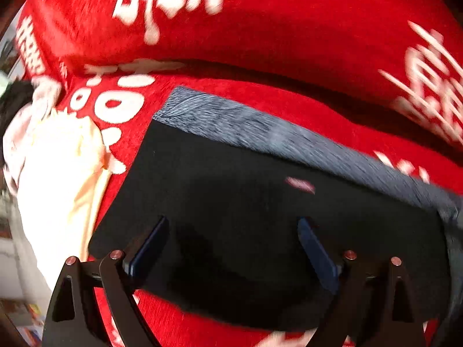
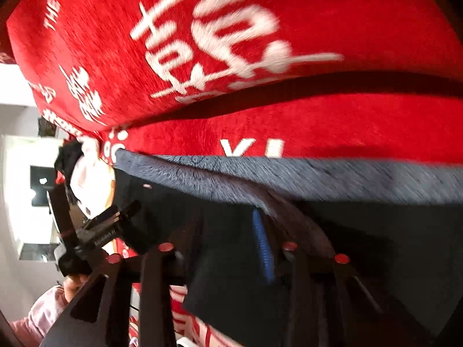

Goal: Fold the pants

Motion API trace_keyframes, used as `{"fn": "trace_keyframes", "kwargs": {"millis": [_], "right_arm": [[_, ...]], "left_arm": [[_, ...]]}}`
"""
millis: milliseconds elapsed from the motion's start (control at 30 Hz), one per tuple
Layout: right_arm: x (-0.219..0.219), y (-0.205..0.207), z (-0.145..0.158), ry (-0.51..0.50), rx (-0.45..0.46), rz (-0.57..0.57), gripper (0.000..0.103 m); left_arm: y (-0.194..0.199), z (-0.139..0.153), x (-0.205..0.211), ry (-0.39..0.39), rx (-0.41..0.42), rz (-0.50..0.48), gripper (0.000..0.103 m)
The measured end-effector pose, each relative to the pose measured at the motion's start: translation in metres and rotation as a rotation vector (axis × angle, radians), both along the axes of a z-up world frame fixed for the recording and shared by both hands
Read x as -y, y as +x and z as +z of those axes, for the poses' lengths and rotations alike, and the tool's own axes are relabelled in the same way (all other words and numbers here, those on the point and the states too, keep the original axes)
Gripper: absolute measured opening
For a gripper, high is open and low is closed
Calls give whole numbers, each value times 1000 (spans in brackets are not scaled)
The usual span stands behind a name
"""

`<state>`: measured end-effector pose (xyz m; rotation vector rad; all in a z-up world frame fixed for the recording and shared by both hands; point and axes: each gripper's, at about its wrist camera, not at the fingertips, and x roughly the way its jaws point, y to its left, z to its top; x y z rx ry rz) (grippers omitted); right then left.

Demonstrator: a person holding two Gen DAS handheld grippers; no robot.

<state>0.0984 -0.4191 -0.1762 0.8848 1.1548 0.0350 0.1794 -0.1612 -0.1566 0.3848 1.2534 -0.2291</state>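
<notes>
Both grippers over pants (image 1: 231, 202) (folded)

My two wrist cameras both look steeply down, close over the dark pants (image 1: 260, 231) on the red blanket (image 1: 289, 29); both views share them.

Dark pants (image 1: 246, 202) flat on red cloth (image 1: 289, 43)

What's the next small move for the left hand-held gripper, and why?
Probably lower the left hand-held gripper onto the near edge of the pants and close. Its jaws stand wide open above the dark fabric with nothing between them, and the pants lie flat on the red printed cover.
</notes>
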Motion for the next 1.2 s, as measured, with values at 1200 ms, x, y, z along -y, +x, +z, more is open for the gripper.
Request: {"fn": "trace_keyframes", "kwargs": {"millis": [1200], "right_arm": [[-12,-472,-28,27,-188,-663,68]], "left_arm": [[-292,-9,165,-227,-388,-567,91]]}}
